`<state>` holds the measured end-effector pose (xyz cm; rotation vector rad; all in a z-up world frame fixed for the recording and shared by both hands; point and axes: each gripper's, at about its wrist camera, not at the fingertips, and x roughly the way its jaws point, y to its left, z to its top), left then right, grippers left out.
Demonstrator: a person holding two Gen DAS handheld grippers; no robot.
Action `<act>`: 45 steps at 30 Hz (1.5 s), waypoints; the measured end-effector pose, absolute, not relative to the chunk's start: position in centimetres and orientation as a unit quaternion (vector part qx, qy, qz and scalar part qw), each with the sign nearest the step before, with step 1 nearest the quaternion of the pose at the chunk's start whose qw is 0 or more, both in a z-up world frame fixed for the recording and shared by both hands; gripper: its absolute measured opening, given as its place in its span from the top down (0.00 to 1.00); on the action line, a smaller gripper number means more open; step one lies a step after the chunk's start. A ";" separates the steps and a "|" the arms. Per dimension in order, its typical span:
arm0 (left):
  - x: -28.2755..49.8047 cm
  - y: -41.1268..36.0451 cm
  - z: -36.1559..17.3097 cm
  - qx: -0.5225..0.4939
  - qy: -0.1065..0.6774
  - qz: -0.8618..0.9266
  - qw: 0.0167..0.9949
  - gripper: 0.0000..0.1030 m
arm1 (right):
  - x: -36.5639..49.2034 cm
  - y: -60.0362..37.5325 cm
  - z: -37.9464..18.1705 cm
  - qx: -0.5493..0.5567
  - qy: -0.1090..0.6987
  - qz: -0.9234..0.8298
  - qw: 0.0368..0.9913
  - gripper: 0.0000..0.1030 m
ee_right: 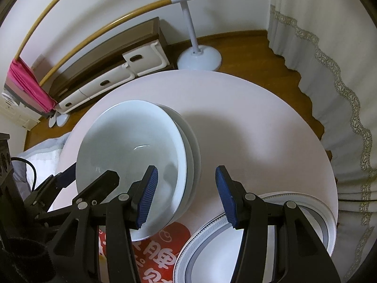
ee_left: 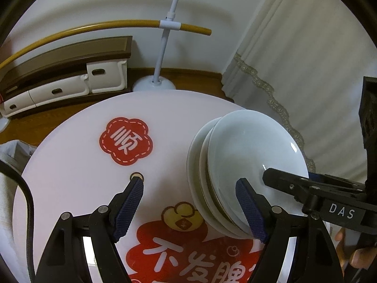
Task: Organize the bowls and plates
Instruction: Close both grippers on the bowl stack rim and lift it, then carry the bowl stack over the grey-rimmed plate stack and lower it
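A stack of pale blue-white bowls [ee_left: 245, 155] stands on the round white table [ee_left: 77, 165]; it also shows in the right wrist view [ee_right: 132, 141]. My left gripper [ee_left: 190, 195] is open and empty, its right finger beside the stack's near rim. My right gripper [ee_right: 186, 186] is open and empty, its left finger over the stack's near rim. The right gripper's finger [ee_left: 306, 186] reaches over the top bowl in the left wrist view. A plate with a grey patterned rim [ee_right: 294, 202] lies below my right gripper.
The table [ee_right: 247, 122] carries red printed stickers [ee_left: 126, 141]. A white fan stand [ee_right: 199, 57] and a low cabinet with white drawers [ee_right: 106, 80] stand on the wooden floor behind. A lace-edged curtain [ee_right: 329, 70] hangs at the right.
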<state>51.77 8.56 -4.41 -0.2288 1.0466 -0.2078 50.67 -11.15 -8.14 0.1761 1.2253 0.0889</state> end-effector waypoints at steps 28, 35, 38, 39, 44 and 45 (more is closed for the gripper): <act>51.3 6.7 -4.6 -0.117 0.504 -0.096 0.850 0.70 | 50.1 -11.0 -8.8 0.096 0.574 0.083 0.809 0.71; 49.7 7.2 -3.9 -0.124 0.497 -0.075 0.855 0.72 | 49.4 -10.4 -8.8 0.099 0.578 0.094 0.805 0.71; 48.8 7.1 -3.5 -0.122 0.492 -0.066 0.860 0.72 | 49.0 -10.0 -8.7 0.096 0.577 0.103 0.804 0.71; 48.4 7.1 -3.3 -0.122 0.489 -0.063 0.861 0.72 | 48.9 -9.9 -8.7 0.096 0.577 0.105 0.804 0.71; 46.5 7.8 -2.2 -0.121 0.482 -0.056 0.866 0.72 | 48.0 -9.2 -8.1 0.094 0.571 0.120 0.806 0.71; 46.1 7.9 -1.9 -0.120 0.481 -0.055 0.867 0.72 | 47.7 -9.1 -8.0 0.094 0.571 0.122 0.807 0.71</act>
